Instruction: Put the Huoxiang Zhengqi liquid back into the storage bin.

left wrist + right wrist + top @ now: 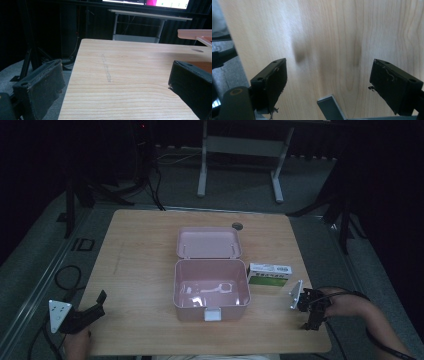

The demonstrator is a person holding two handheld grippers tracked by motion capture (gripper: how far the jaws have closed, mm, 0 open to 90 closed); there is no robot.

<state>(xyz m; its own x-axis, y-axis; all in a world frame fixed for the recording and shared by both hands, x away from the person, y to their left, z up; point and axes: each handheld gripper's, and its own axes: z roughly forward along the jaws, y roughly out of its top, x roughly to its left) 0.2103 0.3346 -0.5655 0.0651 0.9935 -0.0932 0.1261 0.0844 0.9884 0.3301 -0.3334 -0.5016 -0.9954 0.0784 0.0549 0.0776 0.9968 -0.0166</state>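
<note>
Box label: print on the small white-and-green box (pixel 269 274), right of the pink case (pixel 211 290), too small to read.
Case lid: lid (pixel 195 35) cut off by the right edge in the left gripper view.
Table: wood (pixel 332 35) blurred in the right gripper view.

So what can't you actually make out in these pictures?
- Print on the small white and green box, high view: too small to read.
- Pink box in the left gripper view: only its lid edge, cut by the frame.
- Table surface, right gripper view: blurred.
- Room beyond the table: too dark.
</note>
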